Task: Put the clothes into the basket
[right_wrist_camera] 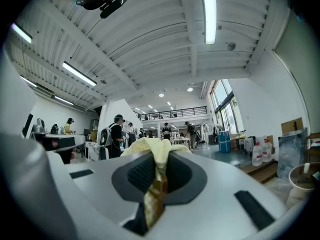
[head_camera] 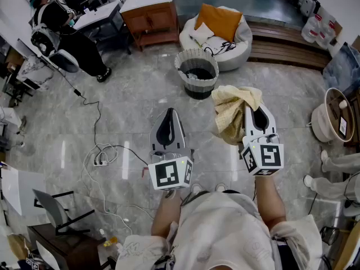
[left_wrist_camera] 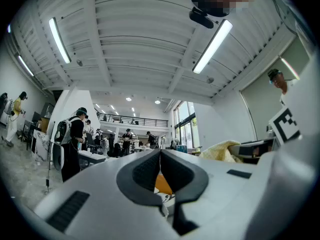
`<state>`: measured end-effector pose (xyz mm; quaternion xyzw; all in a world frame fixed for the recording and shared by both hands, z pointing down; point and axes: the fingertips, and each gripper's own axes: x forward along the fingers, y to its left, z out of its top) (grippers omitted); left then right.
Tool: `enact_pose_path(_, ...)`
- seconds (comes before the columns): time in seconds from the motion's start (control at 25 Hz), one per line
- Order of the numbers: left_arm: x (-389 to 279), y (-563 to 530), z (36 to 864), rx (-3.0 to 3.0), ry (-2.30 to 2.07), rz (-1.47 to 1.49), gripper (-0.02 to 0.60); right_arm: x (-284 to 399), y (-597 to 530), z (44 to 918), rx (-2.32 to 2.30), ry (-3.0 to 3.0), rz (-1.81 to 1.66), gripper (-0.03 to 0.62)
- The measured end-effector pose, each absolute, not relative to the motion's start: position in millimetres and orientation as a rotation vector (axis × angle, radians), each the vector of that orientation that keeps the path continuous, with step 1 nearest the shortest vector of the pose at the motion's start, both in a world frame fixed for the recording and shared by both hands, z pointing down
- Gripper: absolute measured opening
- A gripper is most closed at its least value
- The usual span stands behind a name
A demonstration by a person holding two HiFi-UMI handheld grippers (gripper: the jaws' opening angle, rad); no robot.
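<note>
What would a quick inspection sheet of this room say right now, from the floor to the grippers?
Surface: grey stone floor, shiny.
Job's things: yellow cloth held up in the air; basket on the floor ahead, something dark inside.
Clutter: chair at the lower left.
Grippers: left gripper shut, empty; right gripper shut on the cloth.
Cables: cable trails across the floor to a power strip.
Surroundings: white beanbag with an orange cushion, wooden cabinet, person at the upper left.

right hand-held gripper (right_wrist_camera: 159, 160) | jaws pinch yellow cloth (right_wrist_camera: 149, 145) | cloth bunched above tips
</note>
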<state>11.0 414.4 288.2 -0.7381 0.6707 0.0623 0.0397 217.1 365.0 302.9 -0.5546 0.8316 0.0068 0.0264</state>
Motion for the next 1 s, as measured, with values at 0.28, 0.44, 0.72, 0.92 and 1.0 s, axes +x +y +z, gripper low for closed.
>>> enact_pose_path(0.28,-9.8,423.8,294.2,-2.275,2.070,0.156,0.005,194.6,377.2,308.7,-1.723,2.571,0.005,0.015)
enact_pose_path(0.44,-16.0,425.9,297.6,-2.313,2.055,0.164,0.005,189.6,382.0,310.5,-1.747,2.555,0.001,0.015)
enact_pose_path(0.72,-40.6,433.5,306.4,-2.370,2.021,0.175,0.005,169.2,394.4,314.1,-1.769,2.517,-0.022,0.016)
enact_pose_path(0.92,-50.7,435.5,313.7,-2.393,2.019,0.181,0.005,156.3,398.1,318.5,-1.776,2.525,-0.025,0.017)
enact_pose_path(1.0,-53.5,432.7,315.6,-2.397,2.025,0.187,0.005,152.6,394.2,320.5,-1.777,2.530,-0.034,0.017)
